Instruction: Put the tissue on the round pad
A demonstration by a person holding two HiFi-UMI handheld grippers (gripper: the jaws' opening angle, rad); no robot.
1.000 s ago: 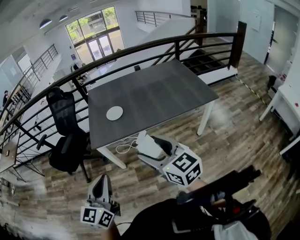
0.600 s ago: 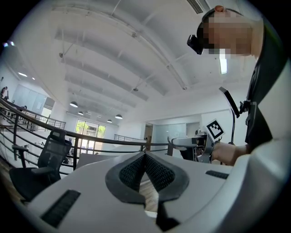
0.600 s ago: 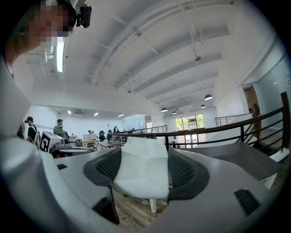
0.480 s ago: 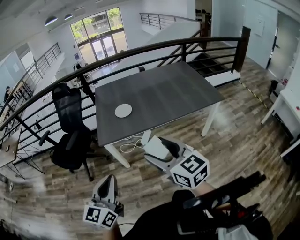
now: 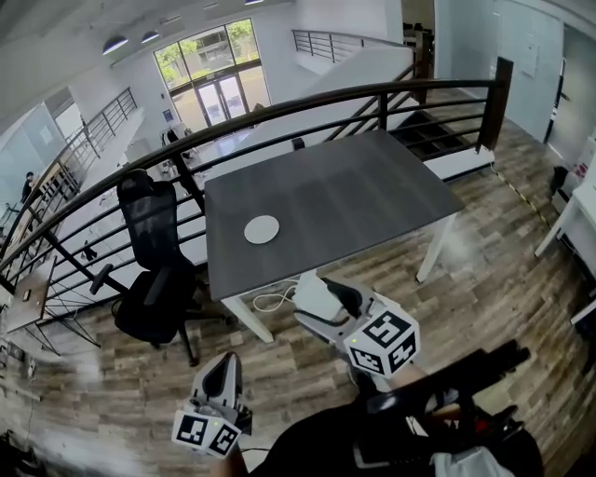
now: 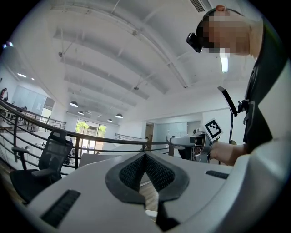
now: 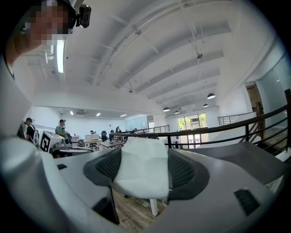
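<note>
Tissue (image 7: 143, 166) sits pinched between the jaws of my right gripper (image 5: 307, 291), which I hold above the wooden floor (image 5: 484, 242), just short of the table (image 5: 372, 186). The round pad (image 5: 262, 229) lies on the table's left part, well apart from the tissue. My left gripper (image 5: 226, 361) hangs low, jaws pressed together on nothing.

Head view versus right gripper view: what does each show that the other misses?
Only the head view shows the round pad, lying bare on the table. Only the right gripper view shows the person's head camera and the desks behind. Both show the right gripper with its jaws shut on the tissue, plus the table and railing.
</note>
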